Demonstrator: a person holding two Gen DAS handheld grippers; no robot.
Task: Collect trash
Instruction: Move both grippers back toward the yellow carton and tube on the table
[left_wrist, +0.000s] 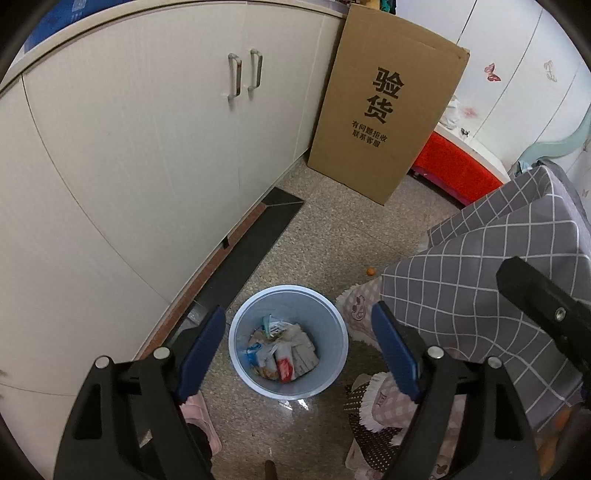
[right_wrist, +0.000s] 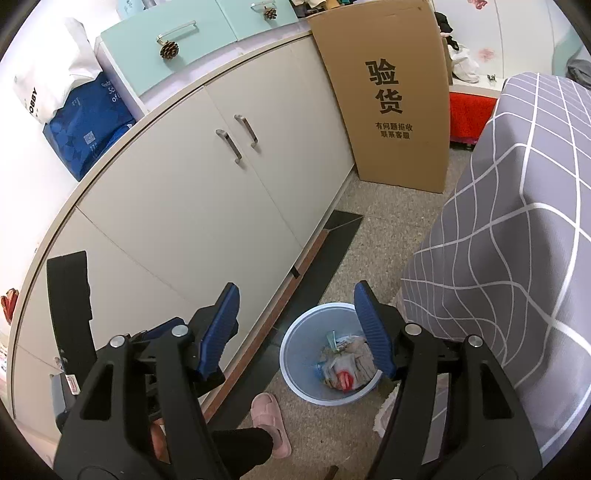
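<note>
In the left wrist view, the left gripper (left_wrist: 298, 341) hangs with jaws released and empty above the round pale-blue plastic bin (left_wrist: 255, 314), which stands on the speckled floor (left_wrist: 332, 236) holding crumpled wrappers (left_wrist: 282, 352). In the right wrist view, the right gripper (right_wrist: 297, 334) also has its jaws released, empty, near the same bin (right_wrist: 295, 345) beside the white cabinet (right_wrist: 184, 206).

Trash (left_wrist: 282, 350) in bin (left_wrist: 258, 306), cabinet (left_wrist: 147, 147) left, bed (left_wrist: 480, 277) right

both wrist views steeply downward, sharing the bin (left_wrist: 288, 338) (right_wrist: 330, 352)
</note>
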